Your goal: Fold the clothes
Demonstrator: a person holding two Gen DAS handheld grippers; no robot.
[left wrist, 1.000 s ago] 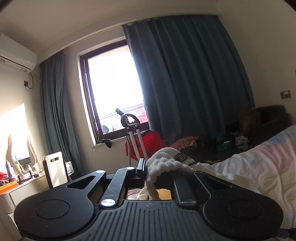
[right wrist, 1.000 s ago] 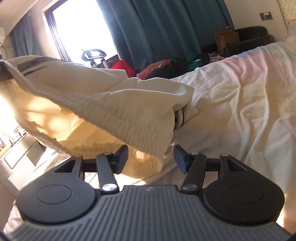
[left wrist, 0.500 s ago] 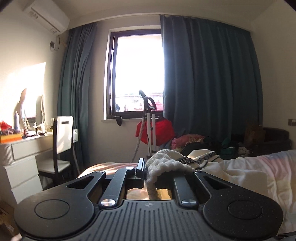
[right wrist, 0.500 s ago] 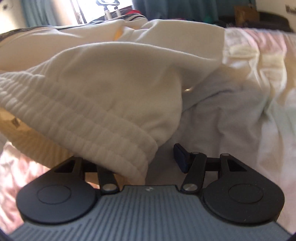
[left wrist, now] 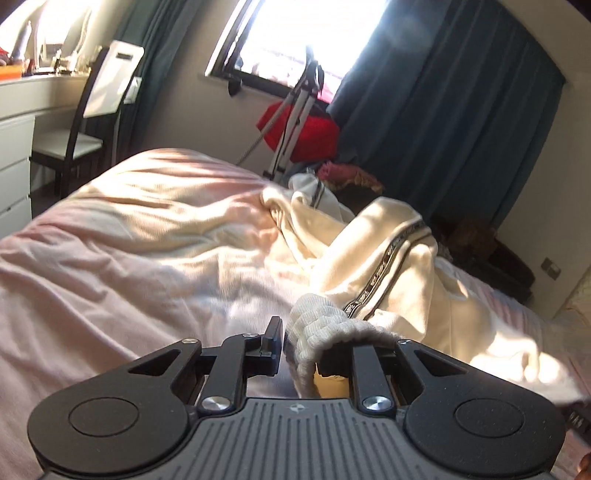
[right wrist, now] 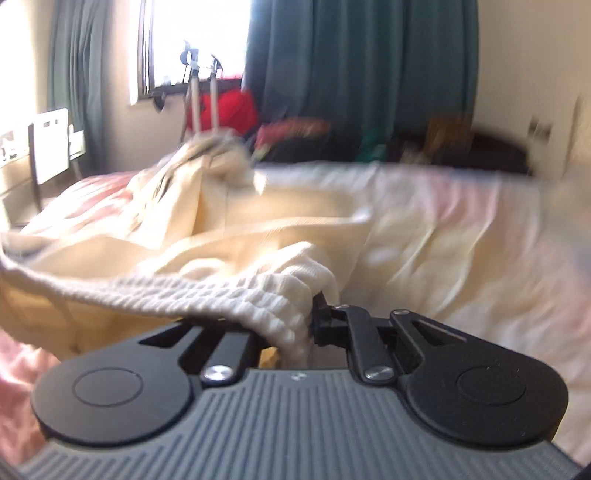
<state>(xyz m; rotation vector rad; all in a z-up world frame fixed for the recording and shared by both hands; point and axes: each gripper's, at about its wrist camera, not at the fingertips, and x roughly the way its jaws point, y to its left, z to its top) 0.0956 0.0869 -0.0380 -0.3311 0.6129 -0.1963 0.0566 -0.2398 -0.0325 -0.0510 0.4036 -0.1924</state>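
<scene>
left gripper [left wrist: 301,345]: jaws have just been opening; ribbed hem [left wrist: 321,328] sits between them, draped over the right finger, with a thin gap at the left finger [left wrist: 274,341]. Clamped tight on it a second ago.
right gripper [right wrist: 295,325]: jaws have just been closing, now pinched on the ribbed hem [right wrist: 266,302]; left finger buried under cloth. A second ago they stood wide with the hem only hanging between.
cream garment [left wrist: 402,258]: lying bunched on the bed [left wrist: 129,240], striped trim facing up; earlier it hung in the air.
left view: earlier showed window [left wrist: 295,33] and curtain [left wrist: 461,110] head-on, now tipped down onto the bed.
right view: motion-blurred; garment [right wrist: 221,221] spreads left from the grip.
</scene>
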